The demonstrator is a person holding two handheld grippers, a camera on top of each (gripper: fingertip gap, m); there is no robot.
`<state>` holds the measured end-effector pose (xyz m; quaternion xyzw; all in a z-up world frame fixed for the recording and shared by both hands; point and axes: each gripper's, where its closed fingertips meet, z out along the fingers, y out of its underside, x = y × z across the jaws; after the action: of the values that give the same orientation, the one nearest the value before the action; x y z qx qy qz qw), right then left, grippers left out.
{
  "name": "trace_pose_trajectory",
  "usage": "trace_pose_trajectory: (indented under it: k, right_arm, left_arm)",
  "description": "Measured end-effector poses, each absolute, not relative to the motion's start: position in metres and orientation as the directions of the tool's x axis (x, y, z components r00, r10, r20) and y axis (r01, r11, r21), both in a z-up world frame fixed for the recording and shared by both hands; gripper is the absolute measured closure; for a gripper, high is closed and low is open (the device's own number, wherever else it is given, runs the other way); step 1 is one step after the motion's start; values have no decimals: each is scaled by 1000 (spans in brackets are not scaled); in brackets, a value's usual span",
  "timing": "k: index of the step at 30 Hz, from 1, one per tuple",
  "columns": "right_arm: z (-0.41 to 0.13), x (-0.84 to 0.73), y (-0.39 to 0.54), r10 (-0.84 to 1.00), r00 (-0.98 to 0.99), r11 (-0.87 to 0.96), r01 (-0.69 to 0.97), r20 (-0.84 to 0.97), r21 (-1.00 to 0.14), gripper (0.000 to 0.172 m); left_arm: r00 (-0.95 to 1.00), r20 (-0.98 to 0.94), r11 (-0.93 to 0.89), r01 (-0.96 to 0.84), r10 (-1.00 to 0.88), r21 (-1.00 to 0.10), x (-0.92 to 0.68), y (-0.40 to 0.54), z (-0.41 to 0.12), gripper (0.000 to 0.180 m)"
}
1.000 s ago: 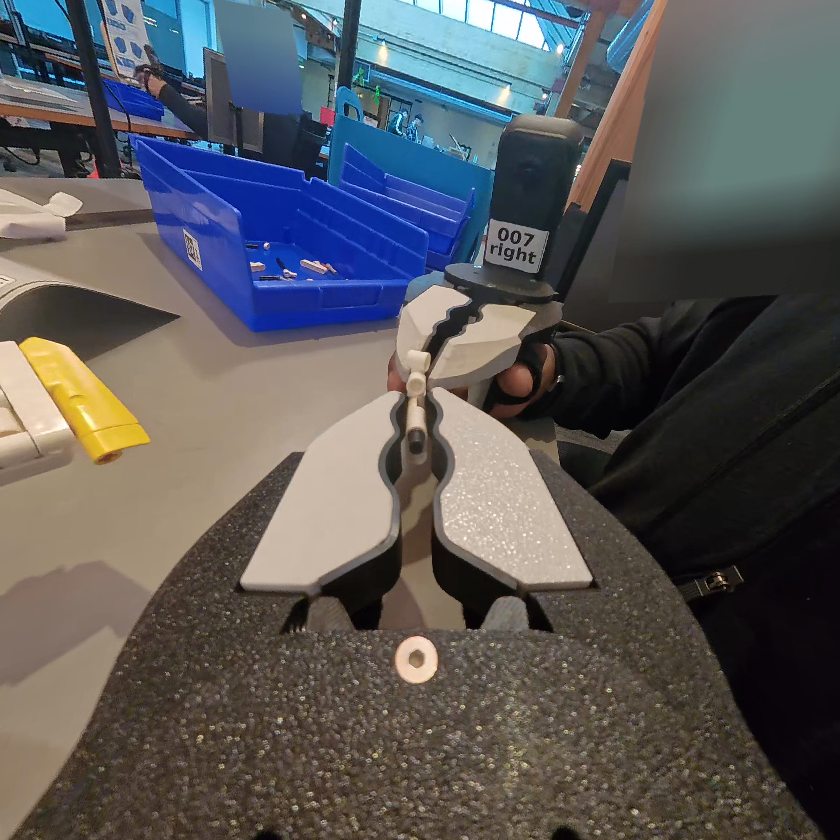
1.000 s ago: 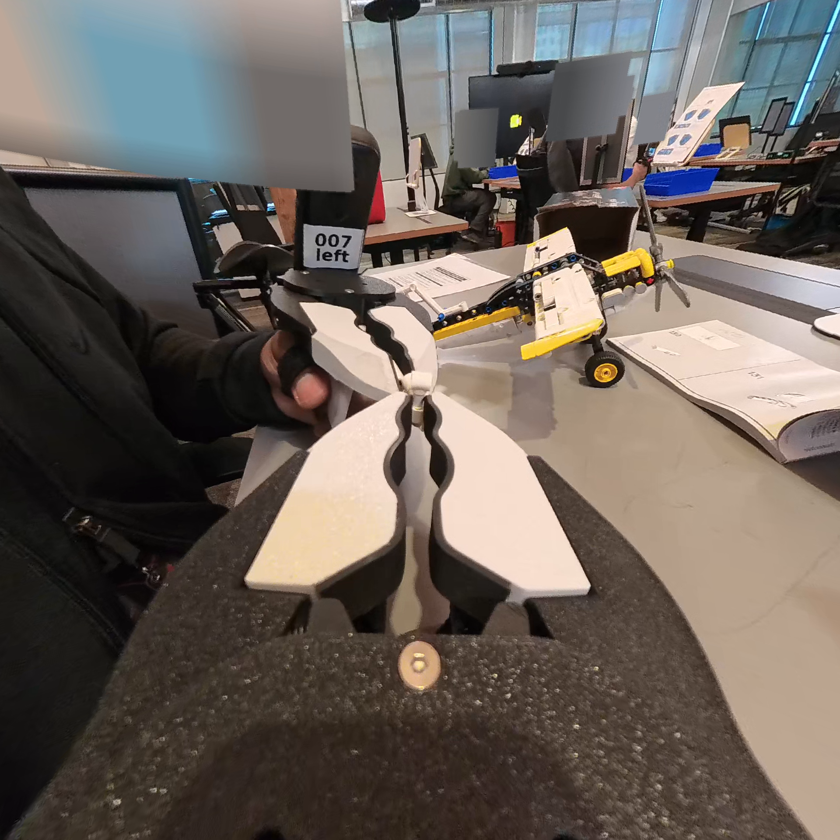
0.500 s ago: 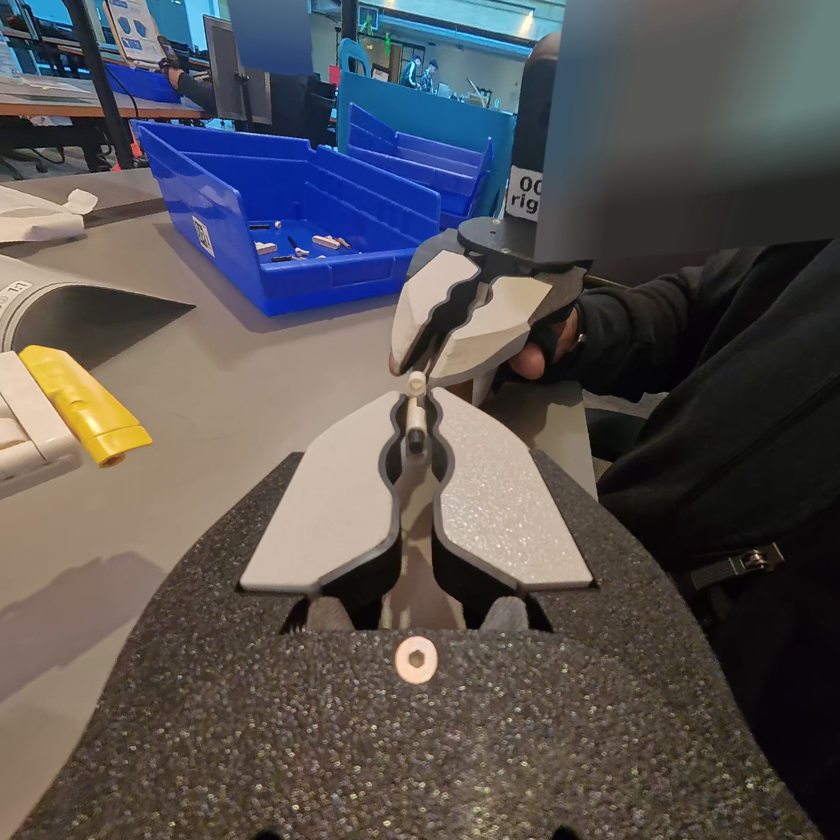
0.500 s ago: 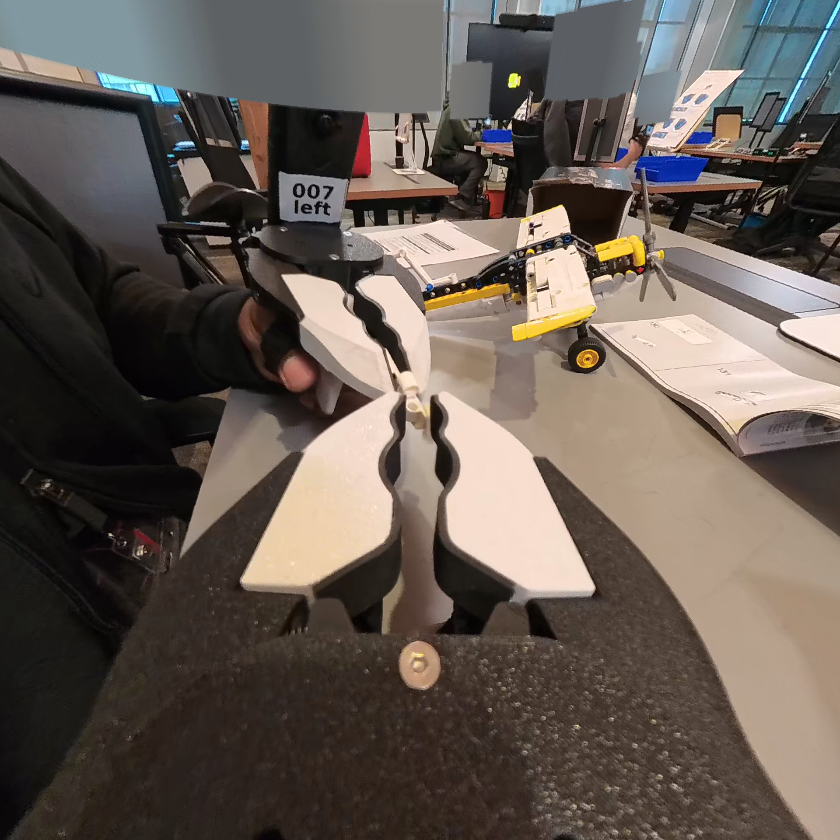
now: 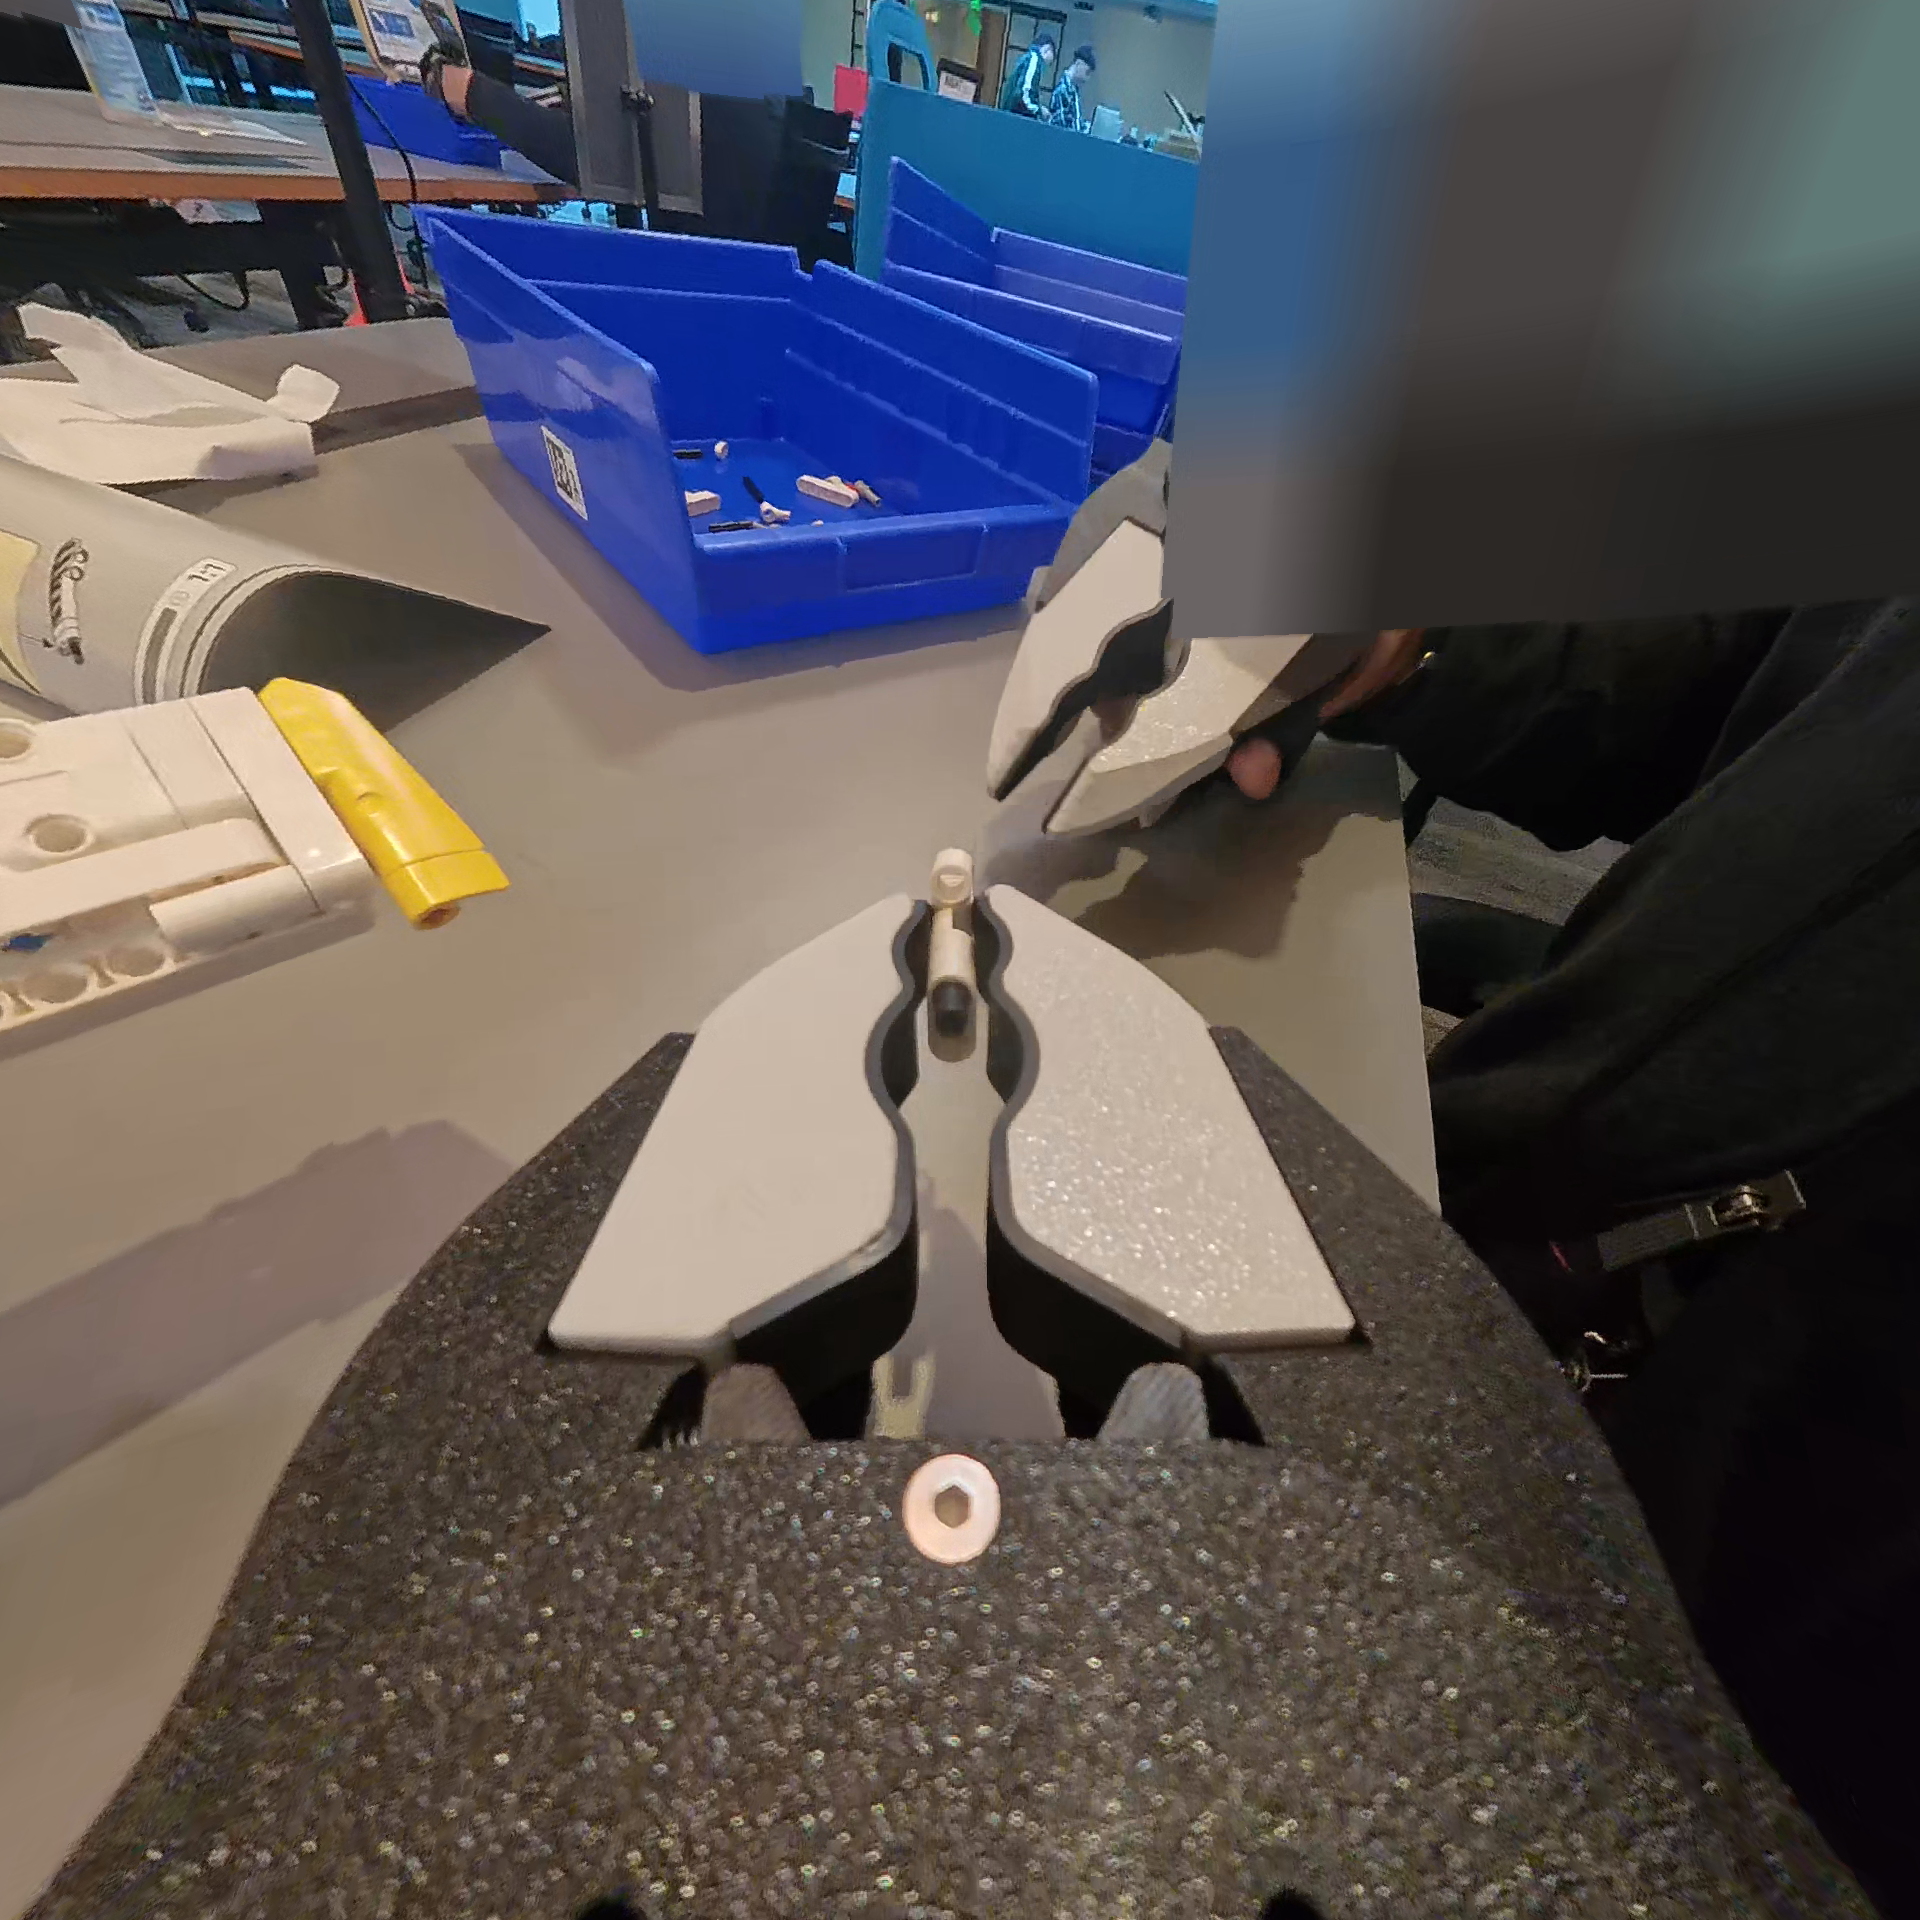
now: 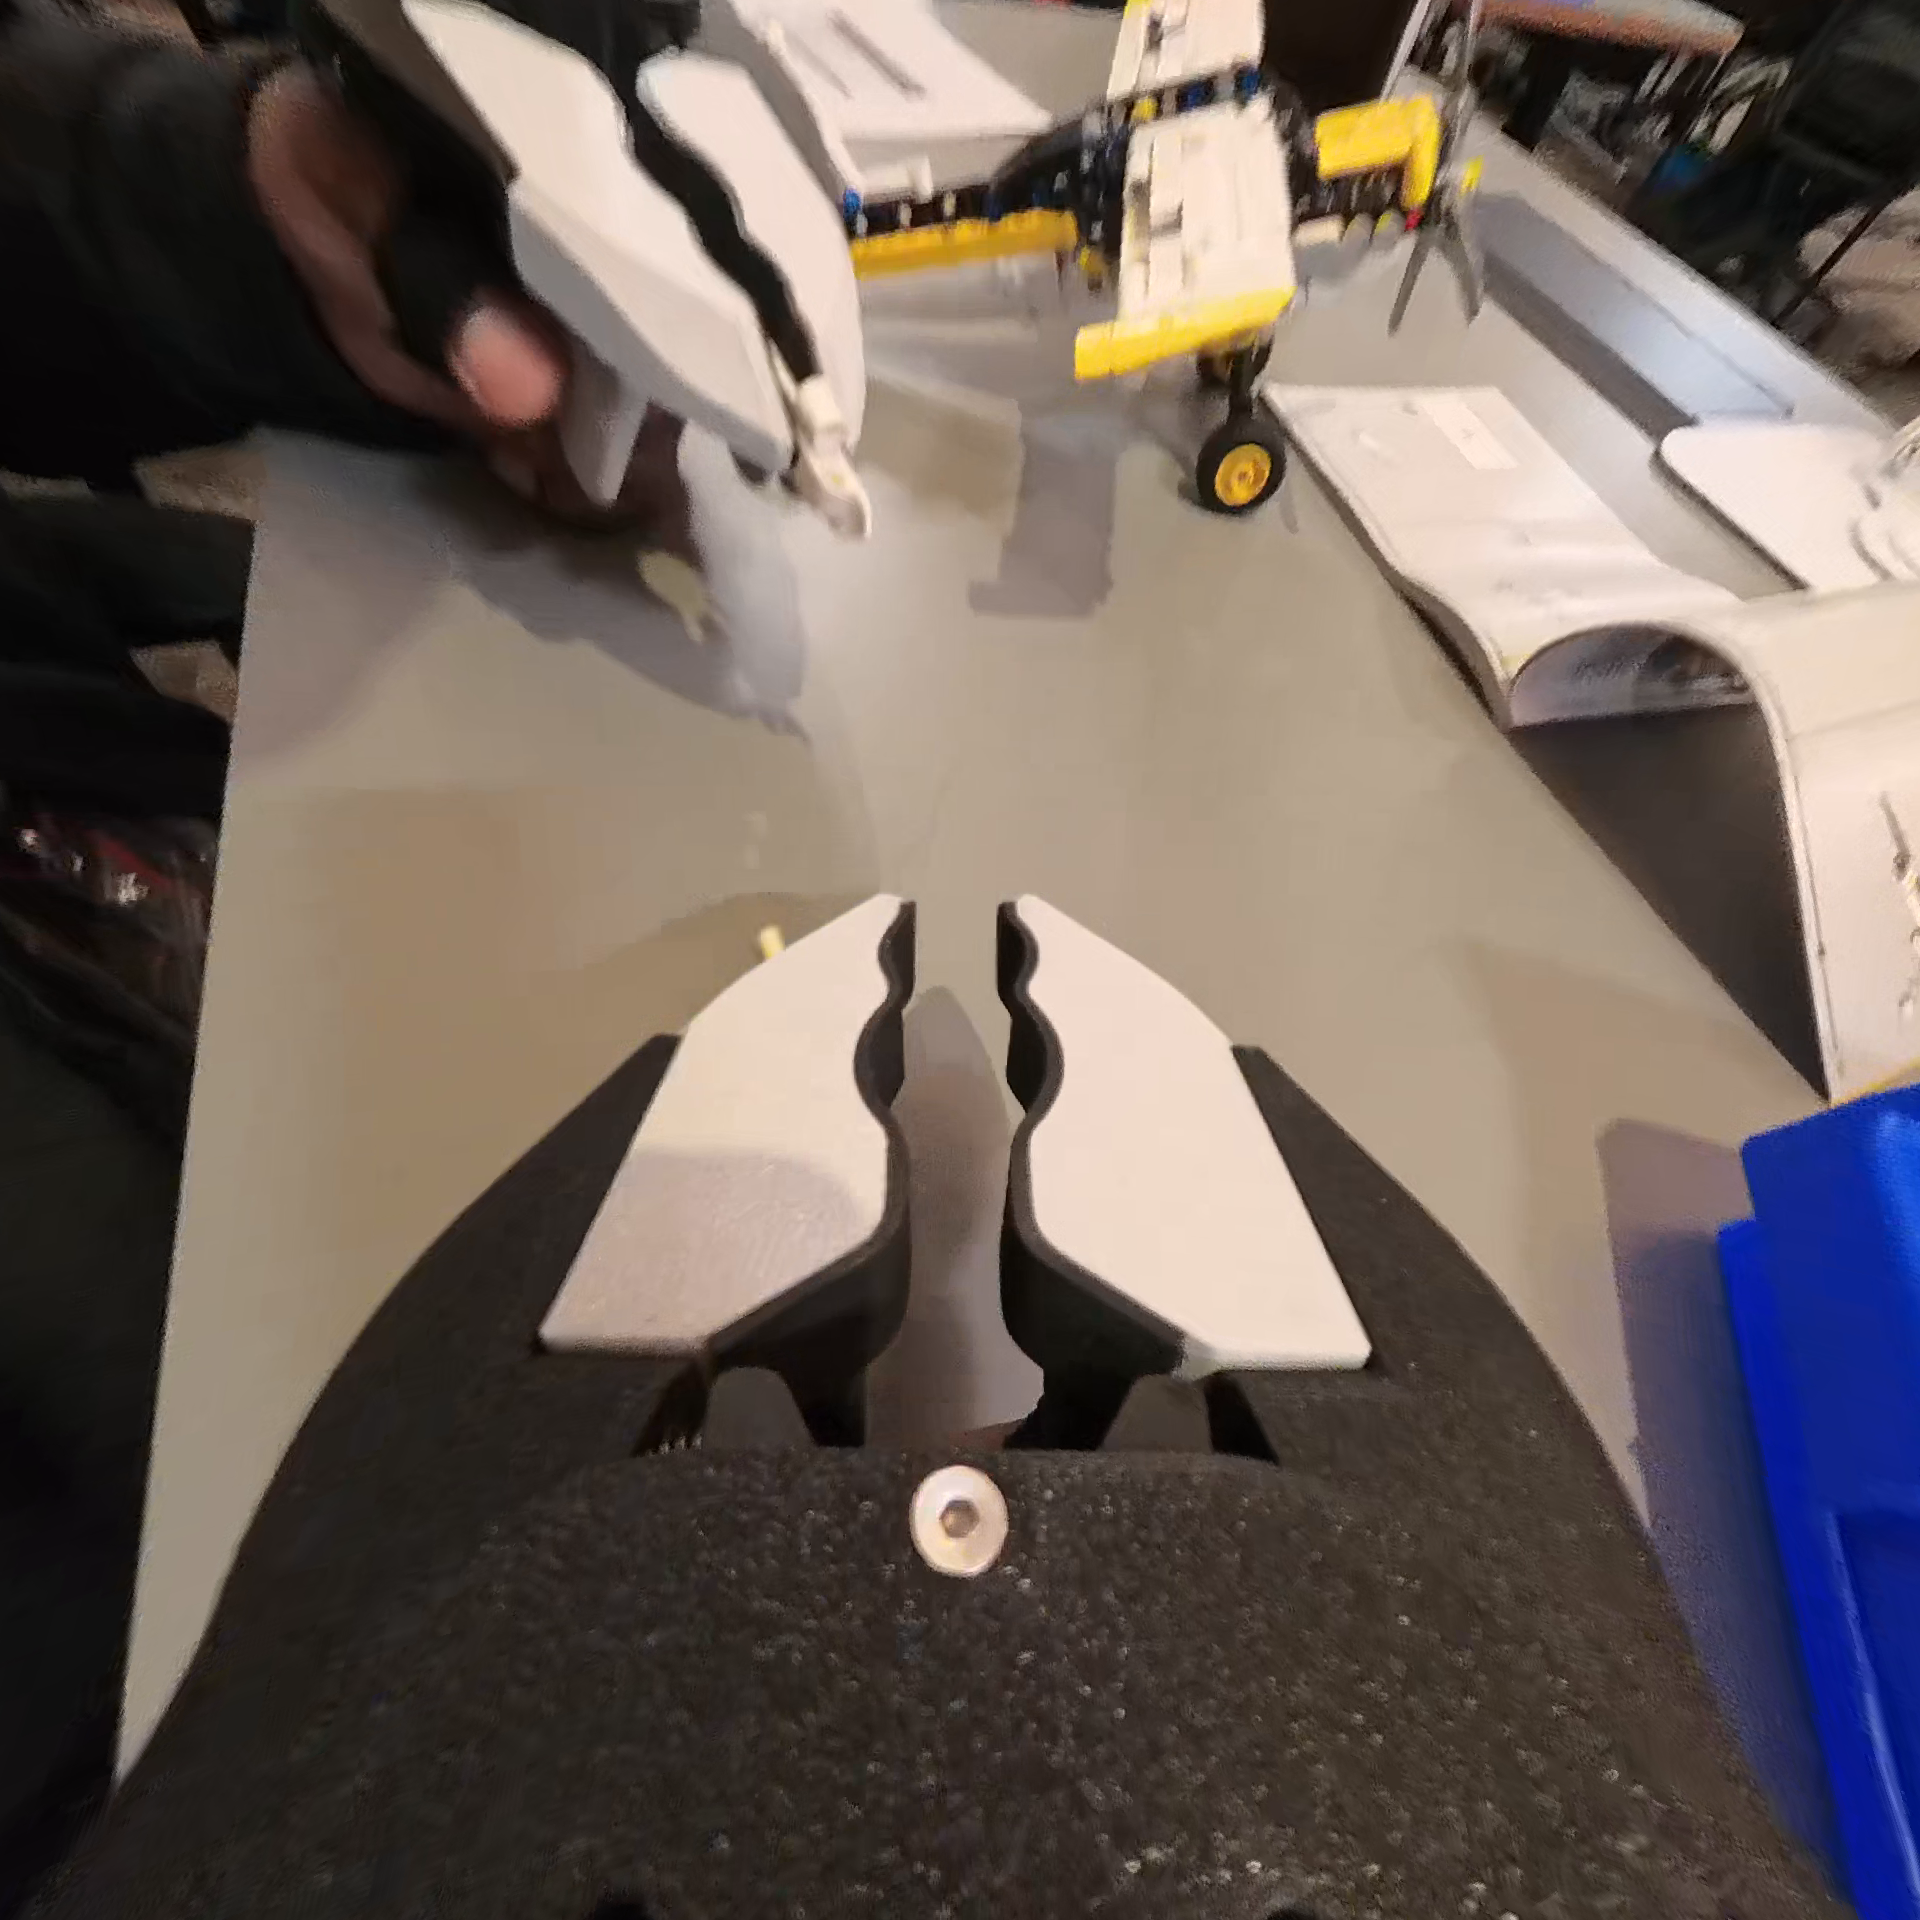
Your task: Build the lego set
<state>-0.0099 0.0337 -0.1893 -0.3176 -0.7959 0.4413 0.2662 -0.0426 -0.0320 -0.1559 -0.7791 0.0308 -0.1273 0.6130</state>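
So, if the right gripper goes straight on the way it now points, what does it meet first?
Probably nothing soon. The right gripper, open and empty, points along bare grey table. The toy plane lies far ahead, slightly right; the left gripper is ahead to the left. Depth is unclear.

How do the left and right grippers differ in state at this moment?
The left gripper is closed on a small white pin with a black end; the right gripper stands open, with only bare table between its fingers. The left gripper's pin juts past its fingertips; the right holds nothing. Both have pale grey fingers and hang above the grey table.
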Motion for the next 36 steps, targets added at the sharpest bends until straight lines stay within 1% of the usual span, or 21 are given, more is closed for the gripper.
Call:
trace_pose_trajectory:
  k: [3, 9, 15, 16, 18, 19, 22, 25, 32, 36]
  right_arm:
    - [-202, 5, 32, 714, -689, 459, 327, 124, -826, 156]
    - [-223, 17, 16, 632, -751, 609, 331, 189, -721, 151]
    - [-226, 9, 6, 620, -774, 598, 361, 127, -715, 149]
    - [-227, 8, 4, 616, -779, 599, 367, 117, -712, 151]
    - [-228, 7, 2, 620, -778, 596, 382, 102, -706, 164]
    - [-228, 5, 3, 632, -768, 591, 392, 102, -705, 164]
    - [-226, 2, 2, 675, -737, 536, 447, 46, -716, 164]
    - [-215, -1, -1, 716, -697, 435, 488, -38, -757, 164]
    - [-193, -7, -14, 759, -622, 221, 525, -194, -822, 164]
    - [-191, -7, -18, 762, -604, 155, 524, -236, -838, 164]
  left_arm:
    - [966, 153, -278, 92, -209, -956, -40, -30, -161, 173]
    - [958, 107, -331, 14, -264, -943, -27, -28, -170, 173]
    - [948, 67, -369, -56, -312, -928, -17, -27, -177, 173]
    - [946, 54, -376, -74, -319, -924, -15, -27, -179, 173]
    - [941, 21, -388, -120, -339, -914, -11, -27, -183, 173]
    - [938, 2, -392, -144, -348, -909, -10, -26, -184, 173]
    - [932, -57, -388, -204, -357, -899, -8, -25, -187, 173]
    - [927, -184, -350, -299, -326, -888, -14, -22, -186, 173]
    - [809, -527, -257, -584, -261, -770, -14, -17, -185, 173]
    - [747, -622, -238, -665, -234, -708, -15, -17, -184, 173]
